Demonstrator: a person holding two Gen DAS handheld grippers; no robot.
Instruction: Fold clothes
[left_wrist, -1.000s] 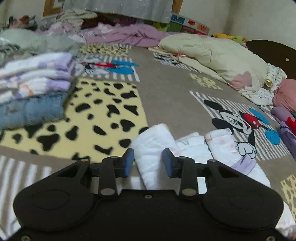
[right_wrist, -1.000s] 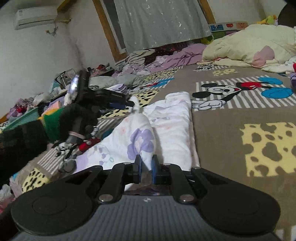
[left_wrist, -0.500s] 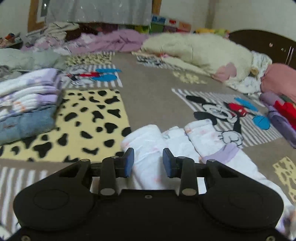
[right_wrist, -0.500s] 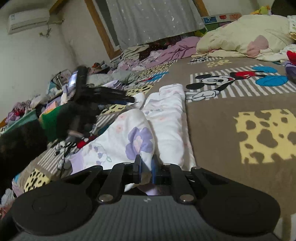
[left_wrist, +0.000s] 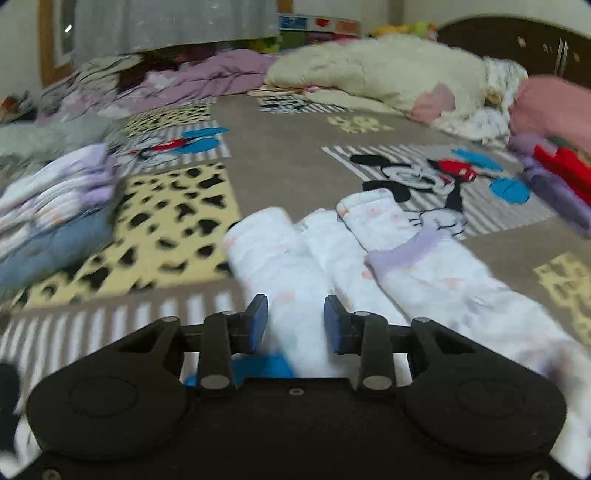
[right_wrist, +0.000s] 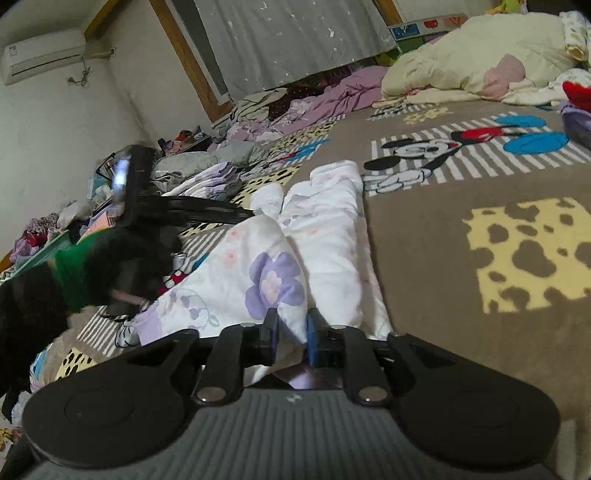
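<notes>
- The left gripper (left_wrist: 291, 321) has a matte black body with two round domed housings, silver pivot screws and blue pads (left_wrist: 256, 323).
- The right gripper (right_wrist: 290, 338) is black too, with a ribbed grey back plate and blue pads.
- The person wears a black glove (right_wrist: 136, 254) and a green cuff (right_wrist: 72, 278).

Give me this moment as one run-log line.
task: fold clothes | white floral garment: on blanket | right gripper: jaws opening, garment fold between | left gripper: open over garment

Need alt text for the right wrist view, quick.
The right gripper, jaws opening, has a fold of the white floral garment between its fingertips on the cartoon-print blanket. To the left, the left gripper reaches over the cloth.
</notes>
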